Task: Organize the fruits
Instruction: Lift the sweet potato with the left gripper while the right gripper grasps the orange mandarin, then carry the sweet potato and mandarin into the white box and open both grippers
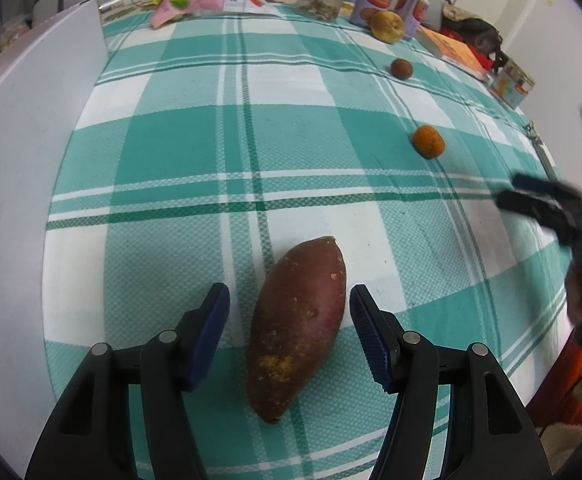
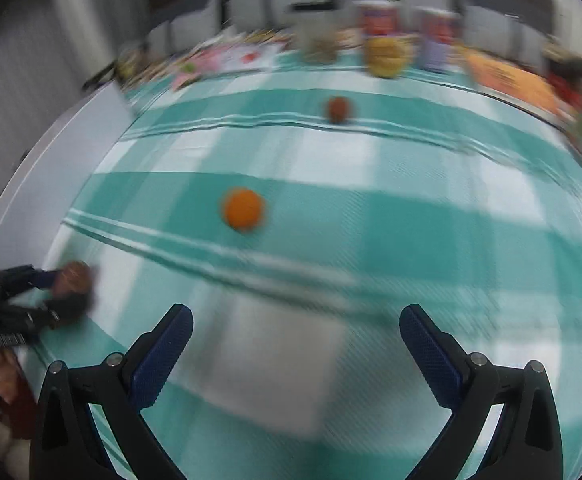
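A table (image 1: 195, 128) under a green-and-white checked cloth carries everything. The sweet potato (image 1: 297, 328) lies near its front edge, between the pads of the left gripper (image 1: 289, 330), whose jaws stand apart and clear of it. The right gripper (image 2: 296, 354) hangs wide open and empty above the cloth. Further back lie an orange (image 1: 428, 141), then a small brown fruit (image 1: 401, 68), then a yellowish fruit (image 1: 387, 26) by the far edge.
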`<state>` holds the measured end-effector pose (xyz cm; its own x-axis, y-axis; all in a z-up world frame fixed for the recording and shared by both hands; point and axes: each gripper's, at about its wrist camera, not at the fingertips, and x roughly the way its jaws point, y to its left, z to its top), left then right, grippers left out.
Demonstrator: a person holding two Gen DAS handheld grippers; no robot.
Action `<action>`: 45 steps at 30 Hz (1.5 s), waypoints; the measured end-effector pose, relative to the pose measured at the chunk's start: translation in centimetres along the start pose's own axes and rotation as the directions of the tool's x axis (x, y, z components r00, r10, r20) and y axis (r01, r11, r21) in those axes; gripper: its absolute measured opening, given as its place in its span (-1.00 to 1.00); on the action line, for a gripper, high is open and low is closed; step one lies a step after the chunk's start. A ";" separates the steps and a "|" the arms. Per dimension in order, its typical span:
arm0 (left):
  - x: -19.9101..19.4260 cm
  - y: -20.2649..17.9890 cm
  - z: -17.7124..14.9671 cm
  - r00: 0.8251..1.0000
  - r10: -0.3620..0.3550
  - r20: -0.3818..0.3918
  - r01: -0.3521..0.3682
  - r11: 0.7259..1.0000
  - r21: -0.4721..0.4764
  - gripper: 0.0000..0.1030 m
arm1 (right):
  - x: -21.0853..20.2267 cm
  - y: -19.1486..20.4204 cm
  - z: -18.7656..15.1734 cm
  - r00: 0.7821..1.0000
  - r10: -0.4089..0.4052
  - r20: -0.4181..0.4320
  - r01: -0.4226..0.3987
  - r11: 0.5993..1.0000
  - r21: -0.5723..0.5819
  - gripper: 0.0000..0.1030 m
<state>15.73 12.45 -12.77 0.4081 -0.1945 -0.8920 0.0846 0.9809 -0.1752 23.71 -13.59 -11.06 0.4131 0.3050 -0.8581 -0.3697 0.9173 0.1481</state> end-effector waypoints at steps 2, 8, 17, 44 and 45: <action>0.0 0.2 0.1 1.000 0.007 -0.010 -0.008 1.000 -0.006 0.17 | 1.6 1.0 2.6 0.998 0.033 -0.053 -0.033 0.999 -0.008 0.59; -0.1 0.5 0.4 0.999 -0.037 -0.018 0.037 0.999 -0.023 -0.18 | 5.5 3.1 6.5 0.988 0.018 -0.155 -0.026 0.998 -0.049 -0.25; -3.5 1.3 -0.7 0.990 -0.126 0.066 0.134 0.982 -0.135 -0.20 | 2.1 3.3 6.2 0.982 0.116 -0.148 -0.116 0.993 0.012 -0.42; -16.2 26.8 -8.7 0.978 0.198 0.070 -0.114 0.780 -0.615 -0.15 | 0.1 42.7 1.3 0.823 0.318 -0.471 -0.545 0.677 -0.495 -0.39; -16.1 27.0 -8.8 0.976 0.208 0.066 -0.123 0.774 -0.621 -0.01 | 0.5 42.9 1.0 0.832 0.299 -0.468 -0.529 0.683 -0.504 -0.37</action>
<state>3.41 42.08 -6.78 0.4763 0.0140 -0.8792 -0.5494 0.7854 -0.2851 8.90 26.20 -4.63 -0.1561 0.4082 -0.8994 -0.8902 0.3363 0.3072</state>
